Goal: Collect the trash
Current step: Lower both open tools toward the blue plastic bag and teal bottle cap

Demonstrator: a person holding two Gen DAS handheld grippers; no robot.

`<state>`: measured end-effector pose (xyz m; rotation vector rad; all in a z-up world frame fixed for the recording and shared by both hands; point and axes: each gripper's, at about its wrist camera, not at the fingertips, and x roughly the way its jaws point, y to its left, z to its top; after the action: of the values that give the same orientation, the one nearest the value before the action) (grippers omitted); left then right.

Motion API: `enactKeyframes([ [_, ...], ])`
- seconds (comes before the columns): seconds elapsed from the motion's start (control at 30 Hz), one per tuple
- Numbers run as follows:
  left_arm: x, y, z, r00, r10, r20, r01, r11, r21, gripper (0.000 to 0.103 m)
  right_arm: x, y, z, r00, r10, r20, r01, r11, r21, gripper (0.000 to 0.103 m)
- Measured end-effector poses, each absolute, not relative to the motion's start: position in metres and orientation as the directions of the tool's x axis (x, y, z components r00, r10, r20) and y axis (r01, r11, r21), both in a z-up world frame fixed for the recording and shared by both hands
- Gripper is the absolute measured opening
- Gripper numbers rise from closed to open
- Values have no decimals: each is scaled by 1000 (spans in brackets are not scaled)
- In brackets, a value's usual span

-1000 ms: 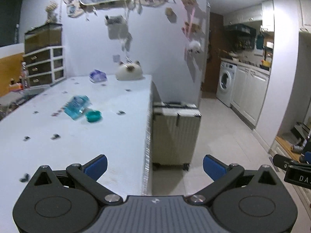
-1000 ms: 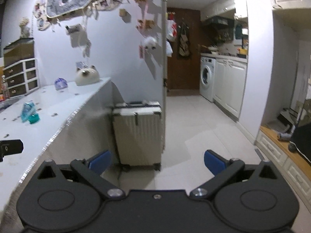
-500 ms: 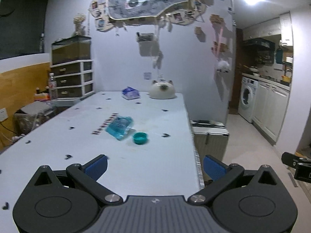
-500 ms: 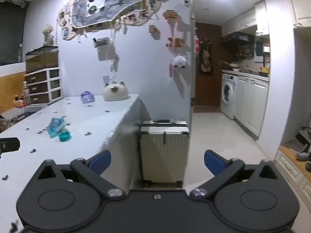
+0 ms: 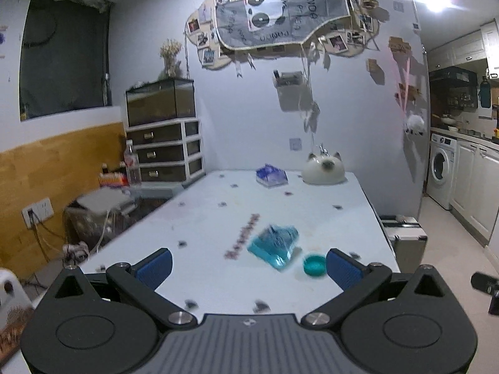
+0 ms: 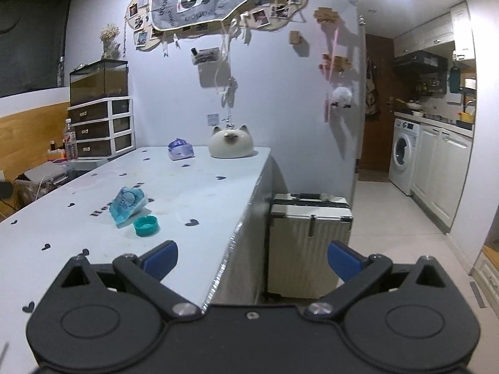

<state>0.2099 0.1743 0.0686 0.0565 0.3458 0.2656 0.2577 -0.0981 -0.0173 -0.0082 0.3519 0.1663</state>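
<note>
Both grippers spread wide, nothing in them: left gripper [image 5: 248, 265] low centre over the table [image 5: 218, 212], right gripper [image 6: 252, 260] low centre at the table's edge. Crushed blue wrapper [image 5: 274, 244] lies mid-table, teal cap [image 5: 314, 265] just beside it, right of centre in the left view.
</note>
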Motion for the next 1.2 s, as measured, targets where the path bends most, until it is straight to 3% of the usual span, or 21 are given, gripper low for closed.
enactKeyframes([
  [0.4, 337, 195, 98, 941, 124, -315, -124, 992, 19, 103, 318, -66, -12, 914, 180, -363, -186, 982, 17, 103],
  [0.63, 425, 193, 42, 905, 122, -407, -128, 992, 11, 103, 355, -62, 4, 928, 152, -340, -164, 986, -6, 103],
  [0.83, 472, 207, -15, 858, 124, -498, -137, 991, 10, 103, 391, -44, 16, 912, 256, -321, -269, 963, 6, 103],
  [1.07, 493, 228, -40, 847, 48, -529, -35, 999, 33, 103, 441, 8, -8, 809, 410, -422, -449, 894, 8, 102],
  [1.2, 504, 240, -44, 845, 9, -535, 20, 999, 48, 103, 459, 41, -36, 729, 464, -503, -526, 850, 23, 93],
])
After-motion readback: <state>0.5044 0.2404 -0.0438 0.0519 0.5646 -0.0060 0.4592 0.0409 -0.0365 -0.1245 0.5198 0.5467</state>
